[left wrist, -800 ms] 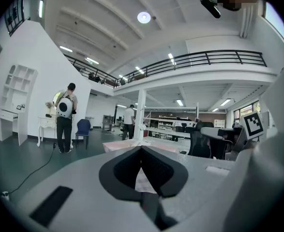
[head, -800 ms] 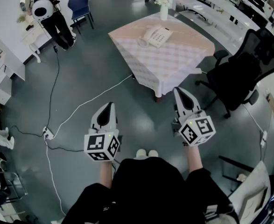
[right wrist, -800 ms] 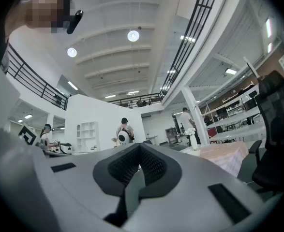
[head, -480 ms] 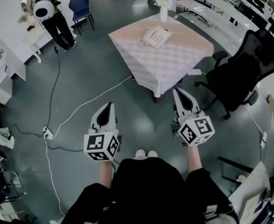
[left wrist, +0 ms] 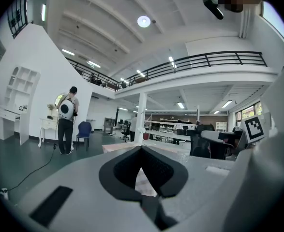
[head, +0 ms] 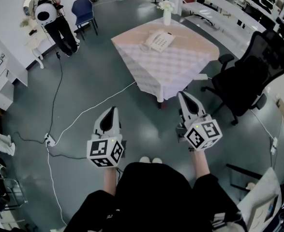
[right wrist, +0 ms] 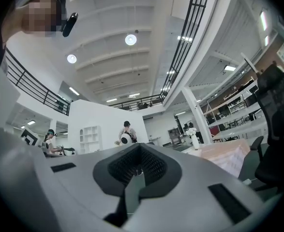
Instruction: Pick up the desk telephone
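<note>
Left gripper (left wrist: 142,150): jaws closed together, tips meeting, nothing held. Through the small opening behind the tips only a strip of pale checked cloth shows.

Right gripper (right wrist: 138,148): jaws likewise fully closed and empty. It points slightly upward, so its view is mostly ceiling and balcony rail.

In the head view both grippers are held out in front of the person's body, side by side and well apart, over bare floor (head: 83,86). Only the toes of the person's shoes (head: 151,159) show past the dark clothing, between the two grippers.

The desk telephone (head: 156,40) lies on the bench (head: 175,66), toward its far side, well apart from both grippers and untouched. Its handset appears to rest on the body; keypad detail is too small to read. The phone cannot be made out in either gripper view.

A white vase (head: 166,11) with pale flowers stands upright at the bench's far corner, near the telephone but not touching it. The cloth hangs over the bench edges and hides most of its legs.

A black office chair (head: 250,76) stands just right of the bench, its base partly cut by the seat. A blue chair (head: 83,8) and a standing person with a round white backpack (head: 52,18) are far left. A cable (head: 59,81) trails across the floor, its ends hard to follow.
</note>
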